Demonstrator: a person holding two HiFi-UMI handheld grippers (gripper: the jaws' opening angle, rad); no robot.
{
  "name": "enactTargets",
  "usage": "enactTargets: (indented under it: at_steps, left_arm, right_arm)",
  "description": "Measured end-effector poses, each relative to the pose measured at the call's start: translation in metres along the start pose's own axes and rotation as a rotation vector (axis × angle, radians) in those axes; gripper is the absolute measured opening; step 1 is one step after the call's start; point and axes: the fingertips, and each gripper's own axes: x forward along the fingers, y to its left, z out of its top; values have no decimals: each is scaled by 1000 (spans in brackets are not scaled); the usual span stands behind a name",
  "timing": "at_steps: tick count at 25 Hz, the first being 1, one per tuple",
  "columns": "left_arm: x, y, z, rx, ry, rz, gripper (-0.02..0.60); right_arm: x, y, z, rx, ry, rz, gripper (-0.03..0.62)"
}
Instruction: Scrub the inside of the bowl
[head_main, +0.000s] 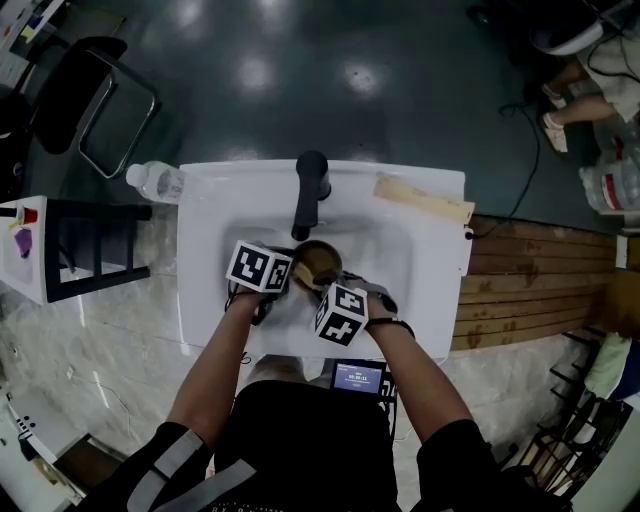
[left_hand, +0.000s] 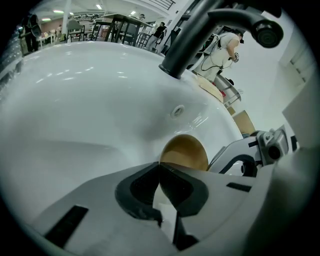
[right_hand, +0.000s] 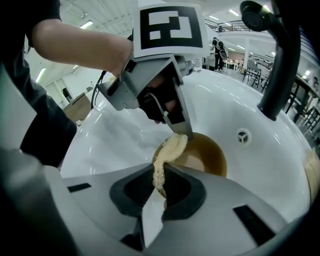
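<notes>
The bowl (head_main: 318, 262) sits in the sink (head_main: 215, 230) before the faucet (head_main: 310, 190), a bottle (head_main: 155, 181) lies at the sink's far left corner

No legible txt anywhere.

My left gripper (left_hand: 159, 165) has its fingers (left_hand: 135, 192) pinched nearly together on the bowl (right_hand: 212, 155) rim. My right gripper (right_hand: 156, 171) clamps the sponge (right_hand: 168, 151). Both forearms (head_main: 213, 372) reach forward, converging, grippers close together.

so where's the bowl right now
In the head view the brown bowl sits in the white sink, just below the black faucet, between the left tool and right tool.
</notes>
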Motion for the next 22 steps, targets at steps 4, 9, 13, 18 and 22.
enactTargets:
  at_steps: [4, 9, 13, 18, 22]
  left_arm:
    - [-1, 1, 0, 7, 10, 5, 12]
    - [-2, 3, -3, 2, 26, -10, 12]
    - [-1, 2, -3, 5, 30, -7, 12]
    - [-2, -2, -5, 22, 41, -6, 12]
    - [-1, -5, -8, 33, 55, -3, 12]
  right_arm:
    - [2, 0, 4, 6, -32, 32, 40]
    - [-7, -19, -4, 107, -66, 2, 40]
    - [-11, -37, -6, 160, -76, -56, 40]
    - [-17, -65, -5, 259, -102, -171, 40]
    - [-20, -78, -1, 267, -99, -263, 40]
